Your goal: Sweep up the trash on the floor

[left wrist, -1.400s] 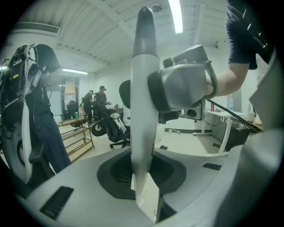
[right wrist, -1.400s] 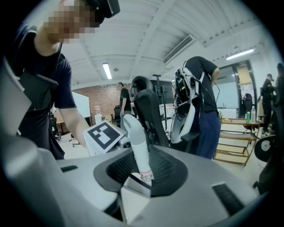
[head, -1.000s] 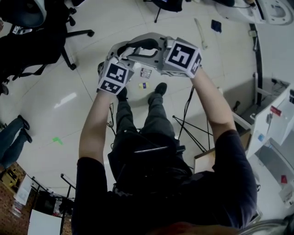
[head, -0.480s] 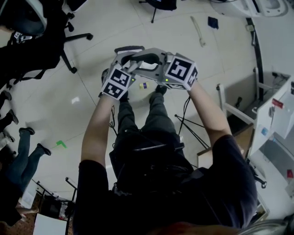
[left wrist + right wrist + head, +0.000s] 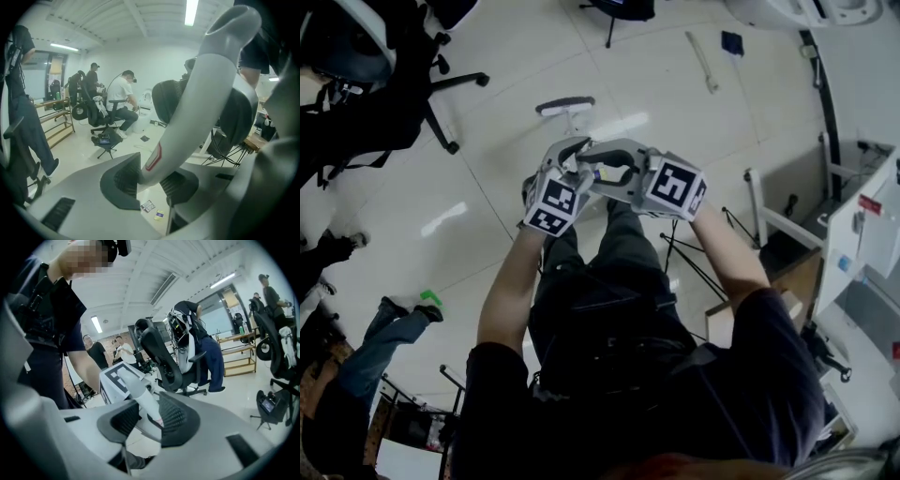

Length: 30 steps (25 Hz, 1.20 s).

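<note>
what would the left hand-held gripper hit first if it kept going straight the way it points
The white broom handle already between the left hand-held gripper's jaws, which have just been opening. Past it, probably the floor near the small wrappers, though depth is unclear.

office chair (image 5: 161, 359) — black; floor tape (image 5: 429, 298) (green) | seated person (image 5: 120, 94)

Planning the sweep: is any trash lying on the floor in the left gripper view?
Yes, a dark wrapper and a small yellow scrap lie on the floor just below the white handle.
</note>
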Each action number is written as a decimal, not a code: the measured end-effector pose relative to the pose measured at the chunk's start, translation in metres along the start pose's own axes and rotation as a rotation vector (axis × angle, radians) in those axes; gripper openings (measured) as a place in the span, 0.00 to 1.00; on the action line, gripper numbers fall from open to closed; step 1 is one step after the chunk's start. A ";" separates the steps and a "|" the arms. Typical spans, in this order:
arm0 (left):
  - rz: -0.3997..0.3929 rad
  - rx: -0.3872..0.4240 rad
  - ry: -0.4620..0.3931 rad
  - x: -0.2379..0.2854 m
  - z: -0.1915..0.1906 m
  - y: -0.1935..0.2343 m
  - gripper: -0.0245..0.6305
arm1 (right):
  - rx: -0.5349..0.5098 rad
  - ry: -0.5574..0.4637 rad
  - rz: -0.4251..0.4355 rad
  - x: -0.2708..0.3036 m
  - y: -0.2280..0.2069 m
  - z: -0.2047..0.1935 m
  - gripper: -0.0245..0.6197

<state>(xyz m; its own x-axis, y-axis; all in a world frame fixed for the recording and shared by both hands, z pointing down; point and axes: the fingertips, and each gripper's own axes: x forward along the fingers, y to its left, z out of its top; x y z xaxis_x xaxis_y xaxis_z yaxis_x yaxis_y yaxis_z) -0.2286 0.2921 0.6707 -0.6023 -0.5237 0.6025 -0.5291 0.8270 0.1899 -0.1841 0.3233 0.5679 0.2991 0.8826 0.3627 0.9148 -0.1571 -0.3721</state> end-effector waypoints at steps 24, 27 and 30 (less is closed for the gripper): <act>-0.085 -0.091 0.012 -0.026 -0.007 -0.077 0.18 | 0.120 -0.044 0.033 -0.027 0.060 -0.010 0.27; -0.100 -0.069 0.021 -0.027 -0.008 -0.083 0.18 | 0.120 -0.049 0.025 -0.029 0.065 -0.011 0.27; -0.106 -0.058 0.009 -0.029 -0.002 -0.084 0.18 | 0.117 -0.058 0.013 -0.031 0.066 -0.008 0.27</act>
<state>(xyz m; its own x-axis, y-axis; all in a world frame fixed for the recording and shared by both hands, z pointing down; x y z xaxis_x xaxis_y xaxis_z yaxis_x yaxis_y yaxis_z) -0.1655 0.2384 0.6382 -0.5391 -0.6071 0.5838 -0.5539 0.7777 0.2973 -0.1307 0.2818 0.5388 0.2918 0.9053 0.3087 0.8718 -0.1189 -0.4753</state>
